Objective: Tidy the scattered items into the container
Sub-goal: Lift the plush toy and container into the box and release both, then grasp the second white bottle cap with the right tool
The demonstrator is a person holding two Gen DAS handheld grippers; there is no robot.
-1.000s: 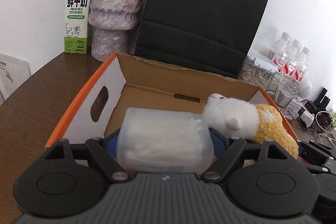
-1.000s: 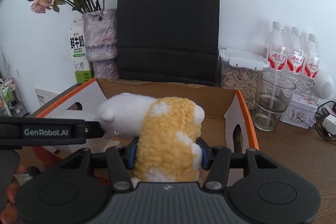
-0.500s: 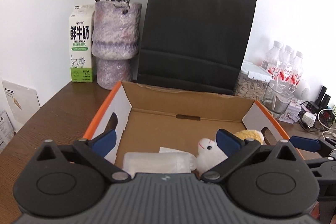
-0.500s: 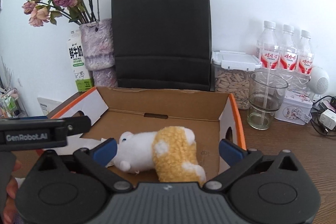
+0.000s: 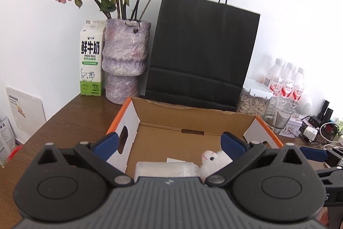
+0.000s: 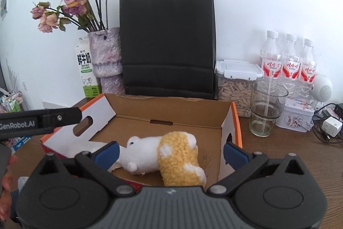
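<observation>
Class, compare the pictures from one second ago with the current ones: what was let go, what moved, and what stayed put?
Both hand-held grippers opened and drew back. The left hand-held gripper let go of the translucent plastic pack; the right hand-held gripper released the plush toy. Both items now lie in the cardboard box. The box, black bag and vase stayed put.
</observation>
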